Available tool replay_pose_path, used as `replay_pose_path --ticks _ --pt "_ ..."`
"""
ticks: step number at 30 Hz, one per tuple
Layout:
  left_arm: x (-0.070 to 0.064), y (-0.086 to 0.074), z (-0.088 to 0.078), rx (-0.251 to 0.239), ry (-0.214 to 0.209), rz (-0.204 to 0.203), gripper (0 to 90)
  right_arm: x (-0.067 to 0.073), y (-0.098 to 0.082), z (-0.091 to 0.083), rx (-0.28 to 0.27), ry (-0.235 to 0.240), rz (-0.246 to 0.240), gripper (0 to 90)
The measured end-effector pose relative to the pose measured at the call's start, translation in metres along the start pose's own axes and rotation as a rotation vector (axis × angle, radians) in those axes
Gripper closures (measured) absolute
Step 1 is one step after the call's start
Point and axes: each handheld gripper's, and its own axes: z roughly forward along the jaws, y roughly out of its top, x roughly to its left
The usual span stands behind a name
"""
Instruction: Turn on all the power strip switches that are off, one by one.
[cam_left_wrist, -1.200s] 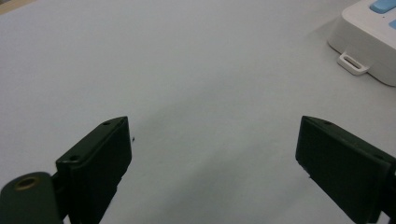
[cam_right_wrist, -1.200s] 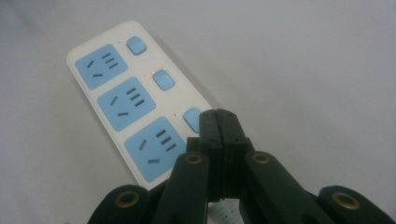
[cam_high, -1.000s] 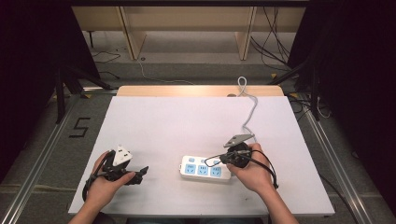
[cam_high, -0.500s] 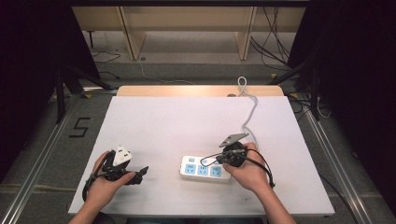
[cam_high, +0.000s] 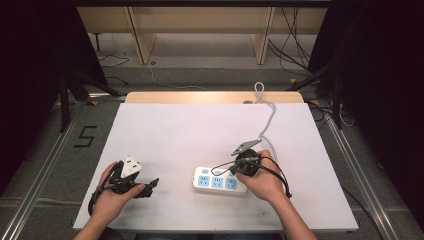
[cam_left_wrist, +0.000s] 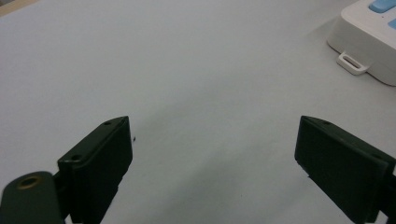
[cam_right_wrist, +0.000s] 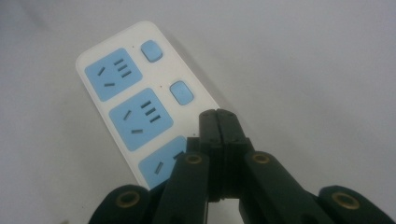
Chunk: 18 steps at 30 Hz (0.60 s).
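Right gripper (cam_right_wrist: 218, 122) jaws pressed together, empty, over power strip (cam_right_wrist: 140, 109) — left gripper (cam_left_wrist: 212, 154) spread wide, empty.

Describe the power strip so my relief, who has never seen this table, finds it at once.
On the white table, look at the near edge, right of centre, just under the right gripper. The power strip lies flat there: a white bar with three blue sockets in a row and small blue buttons beside them, with a white cable running off the table's far edge.
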Motion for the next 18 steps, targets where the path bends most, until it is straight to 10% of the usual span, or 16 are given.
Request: replay_pose_path --ticks 18 --pt "0.000 0.000 0.000 0.002 0.001 0.002 11.3 0.003 0.011 0.005 0.078 0.015 -0.009 90.0"
